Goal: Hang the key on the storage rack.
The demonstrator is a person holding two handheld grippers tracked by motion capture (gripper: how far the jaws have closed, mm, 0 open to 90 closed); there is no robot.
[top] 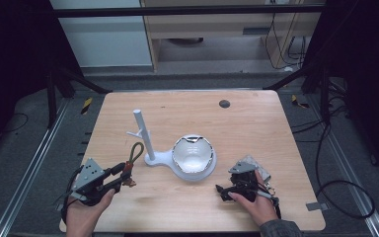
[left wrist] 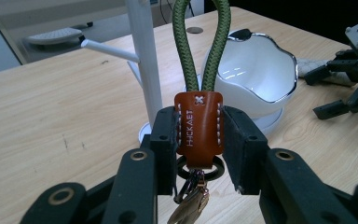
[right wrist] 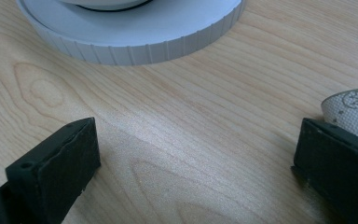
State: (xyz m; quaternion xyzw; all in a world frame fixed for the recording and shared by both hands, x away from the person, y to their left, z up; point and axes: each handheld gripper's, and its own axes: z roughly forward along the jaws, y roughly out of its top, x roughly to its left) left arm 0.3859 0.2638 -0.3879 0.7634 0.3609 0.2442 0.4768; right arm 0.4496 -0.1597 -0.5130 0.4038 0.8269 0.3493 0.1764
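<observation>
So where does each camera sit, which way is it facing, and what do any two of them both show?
High view: above the person's side, looking forward and down on the light wooden table; both hands and grippers show.
Left gripper view: rides the left gripper, looking along its jaws shut on the brown leather tab of a green cord keyring.
Right gripper view: rides the right gripper, low over the wood, jaws apart.
Shared: high and left gripper views both show the white glossy bowl and white peg stand.
</observation>
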